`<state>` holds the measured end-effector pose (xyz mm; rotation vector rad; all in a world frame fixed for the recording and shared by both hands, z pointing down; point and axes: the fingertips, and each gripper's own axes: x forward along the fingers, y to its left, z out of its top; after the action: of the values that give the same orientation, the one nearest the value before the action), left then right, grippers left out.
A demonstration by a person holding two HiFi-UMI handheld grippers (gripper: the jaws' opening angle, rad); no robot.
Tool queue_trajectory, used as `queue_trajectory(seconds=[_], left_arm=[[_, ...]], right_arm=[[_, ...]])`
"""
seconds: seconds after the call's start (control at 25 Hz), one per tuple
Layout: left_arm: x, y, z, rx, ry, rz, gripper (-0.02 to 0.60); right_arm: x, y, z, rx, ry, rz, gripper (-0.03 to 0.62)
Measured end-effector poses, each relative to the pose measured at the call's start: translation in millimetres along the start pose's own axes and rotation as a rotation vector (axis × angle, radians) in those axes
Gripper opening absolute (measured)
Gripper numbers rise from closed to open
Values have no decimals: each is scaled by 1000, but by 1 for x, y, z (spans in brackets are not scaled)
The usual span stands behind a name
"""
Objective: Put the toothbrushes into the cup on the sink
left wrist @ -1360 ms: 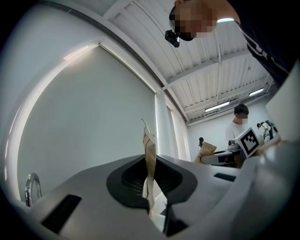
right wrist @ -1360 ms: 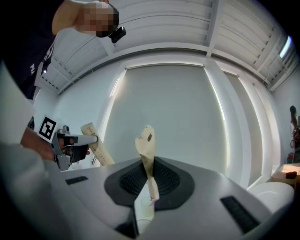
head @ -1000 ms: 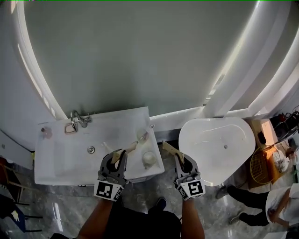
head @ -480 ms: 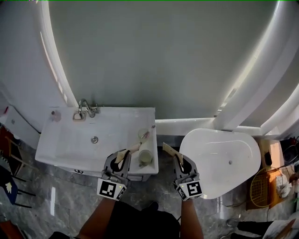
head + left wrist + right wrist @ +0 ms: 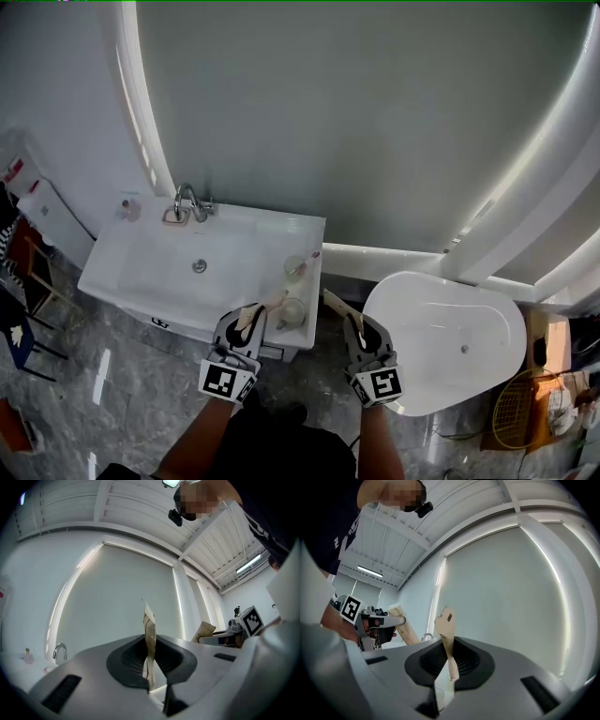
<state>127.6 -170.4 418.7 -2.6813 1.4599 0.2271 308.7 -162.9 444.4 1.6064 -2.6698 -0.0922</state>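
Both grippers are shut on thin tan paper-wrapped toothbrushes. In the head view my left gripper (image 5: 247, 323) hangs at the front right edge of the white sink (image 5: 150, 272), and its toothbrush packet (image 5: 253, 310) points toward a pale cup (image 5: 292, 310) on the sink's right rim. A second cup (image 5: 296, 266) with a pink-tipped item stands behind it. My right gripper (image 5: 362, 330) is beyond the sink's right edge, its packet (image 5: 335, 302) pointing up-left. The left gripper view shows a packet (image 5: 149, 639) upright between the shut jaws; the right gripper view shows another packet (image 5: 446, 632) likewise.
A chrome faucet (image 5: 189, 202) and a small bottle (image 5: 128, 205) stand at the sink's back. A white rounded fixture (image 5: 450, 337) sits to the right, a wire basket (image 5: 514, 409) at the lower right, and dark chairs (image 5: 26, 281) at the left on the grey floor.
The head view has swung, so the sink sits higher and further right in frame. Both grippers keep their packets; the left one has come closer to the cup on the sink's rim.
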Motion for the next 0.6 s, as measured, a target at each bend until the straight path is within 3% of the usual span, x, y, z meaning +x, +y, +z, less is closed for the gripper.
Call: queue_trajectory(seconds=[0.6], left_arm=[[-3,20,-4,0,-21,-30,48]], right_arm=[[24,33,-3,9,1,25,49]])
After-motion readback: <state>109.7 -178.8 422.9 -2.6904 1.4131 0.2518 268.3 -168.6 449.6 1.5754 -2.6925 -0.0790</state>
